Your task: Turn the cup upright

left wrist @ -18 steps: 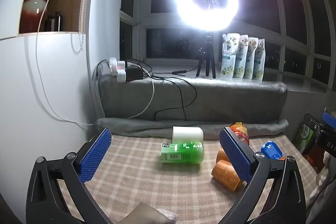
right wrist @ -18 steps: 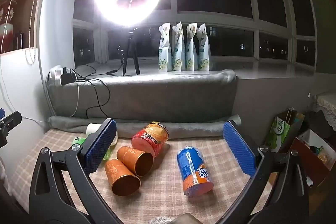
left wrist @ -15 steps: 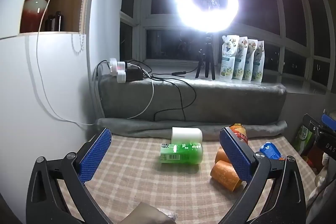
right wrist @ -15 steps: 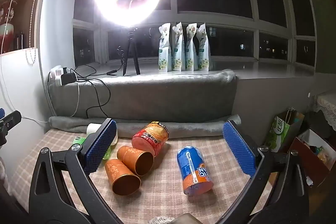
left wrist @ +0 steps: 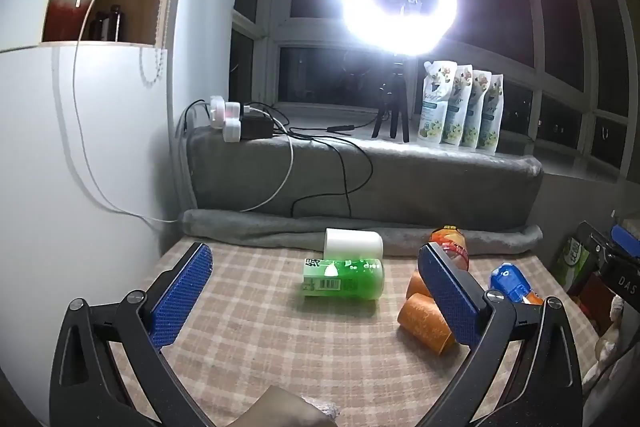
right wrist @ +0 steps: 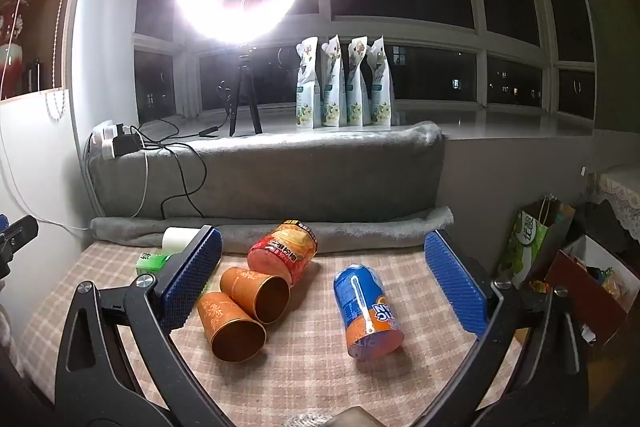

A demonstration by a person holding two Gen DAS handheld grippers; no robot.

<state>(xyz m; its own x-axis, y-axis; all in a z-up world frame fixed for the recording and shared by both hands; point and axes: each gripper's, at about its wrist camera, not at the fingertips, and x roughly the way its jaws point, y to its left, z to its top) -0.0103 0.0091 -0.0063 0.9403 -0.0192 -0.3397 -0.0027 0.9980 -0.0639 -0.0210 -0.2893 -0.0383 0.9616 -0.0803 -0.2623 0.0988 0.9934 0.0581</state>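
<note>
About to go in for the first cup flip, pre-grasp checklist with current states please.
1. Left gripper jaws open, nothing held: ok.
2. Right gripper jaws open, nothing held: ok.
3. Cups upright: not ok. Green cup, white cup, both orange cups, red cup and blue cup all lie on their sides.
4. Clear grasp on a cup: ok for the green and blue ones, each lying apart; not ok for the orange pair, which touch each other.
5. Bare spot on the checked cloth to stand a cup: ok.
6. Cups empty: cannot tell, except the orange pair.
</note>
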